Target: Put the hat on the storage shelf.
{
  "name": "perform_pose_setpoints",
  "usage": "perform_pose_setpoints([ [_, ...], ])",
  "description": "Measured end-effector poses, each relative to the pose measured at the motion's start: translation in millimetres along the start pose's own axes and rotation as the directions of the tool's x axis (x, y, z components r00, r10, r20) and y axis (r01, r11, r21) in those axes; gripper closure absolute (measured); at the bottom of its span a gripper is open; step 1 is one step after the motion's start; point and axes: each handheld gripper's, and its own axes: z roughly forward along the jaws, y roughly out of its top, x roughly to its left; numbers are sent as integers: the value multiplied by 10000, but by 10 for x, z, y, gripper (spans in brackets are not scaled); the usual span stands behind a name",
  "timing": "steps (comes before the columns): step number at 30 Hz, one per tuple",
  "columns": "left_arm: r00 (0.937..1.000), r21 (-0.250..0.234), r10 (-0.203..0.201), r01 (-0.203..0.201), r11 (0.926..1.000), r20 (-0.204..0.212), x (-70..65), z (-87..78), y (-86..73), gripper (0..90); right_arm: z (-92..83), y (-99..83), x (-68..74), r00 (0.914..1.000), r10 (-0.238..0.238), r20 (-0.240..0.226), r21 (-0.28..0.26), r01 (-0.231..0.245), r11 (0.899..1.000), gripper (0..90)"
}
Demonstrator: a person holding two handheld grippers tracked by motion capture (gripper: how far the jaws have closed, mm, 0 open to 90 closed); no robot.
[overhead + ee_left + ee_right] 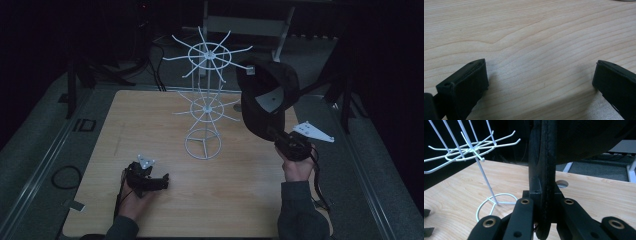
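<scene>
A black cap (265, 97) hangs in the air at the right of the table, its brim clamped edge-on in my right gripper (280, 136). In the right gripper view the brim (546, 170) rises straight up between the jaws of the right gripper (545, 192), which are shut on it. A white wire rack (204, 100) with two tiers of hooks stands at the middle back, just left of the cap; its upper hooks (474, 150) are bare. My left gripper (162, 181) rests low on the wood at front left. Its jaws are wide open over bare table (536, 32).
The rack's ring base (495, 203) sits on the wooden table (235, 190). A round hole (561, 184) is cut in the tabletop behind the cap. Dark floor, cables and stand legs surround the table.
</scene>
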Motion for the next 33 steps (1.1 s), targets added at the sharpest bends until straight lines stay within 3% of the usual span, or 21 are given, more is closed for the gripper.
perform_pose_setpoints([
  [33,10000,20,-4,4,10000,0,-1,-1,0,1,-31,135,74,9998,-189,-55,-426,187,9989,867],
])
